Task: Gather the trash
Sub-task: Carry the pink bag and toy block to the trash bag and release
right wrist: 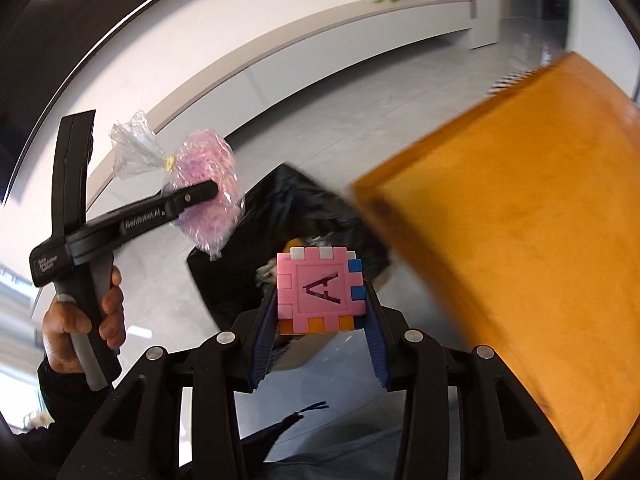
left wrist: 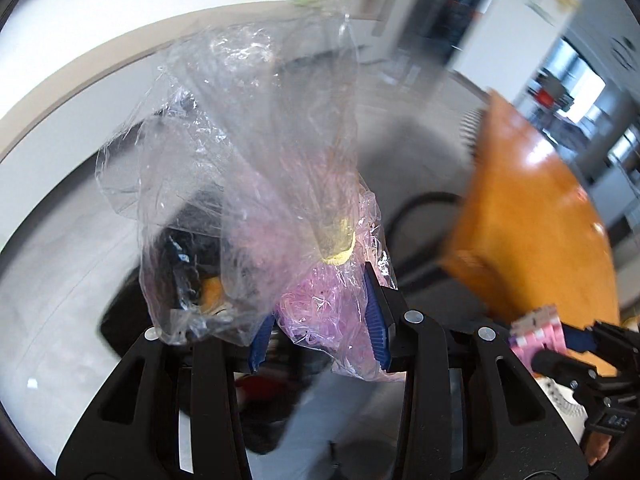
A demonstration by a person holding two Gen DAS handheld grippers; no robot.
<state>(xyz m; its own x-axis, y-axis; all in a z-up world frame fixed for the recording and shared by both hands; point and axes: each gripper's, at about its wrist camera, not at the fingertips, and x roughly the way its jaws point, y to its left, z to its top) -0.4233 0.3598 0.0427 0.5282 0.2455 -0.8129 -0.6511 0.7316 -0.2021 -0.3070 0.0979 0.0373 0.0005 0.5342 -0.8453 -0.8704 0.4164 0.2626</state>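
1. Above the black trash bag (right wrist: 280, 216) on the pale floor, the left gripper (left wrist: 320, 316) tilts steeply down, its blue pads clamped on a clear plastic bag (left wrist: 256, 184) stuffed with pink shreds.
2. A bare hand (right wrist: 82, 320) grips that tool's handle from below.
3. Beside the orange table (right wrist: 520, 240), the right gripper (right wrist: 320, 320) points down too, pinching a pink foam cube (right wrist: 320, 286) marked "A".

Bag (right wrist: 208, 196) in left gripper (right wrist: 212, 190) left of cube (right wrist: 320, 288) in right gripper (right wrist: 322, 330), table (right wrist: 520, 240) rightward.
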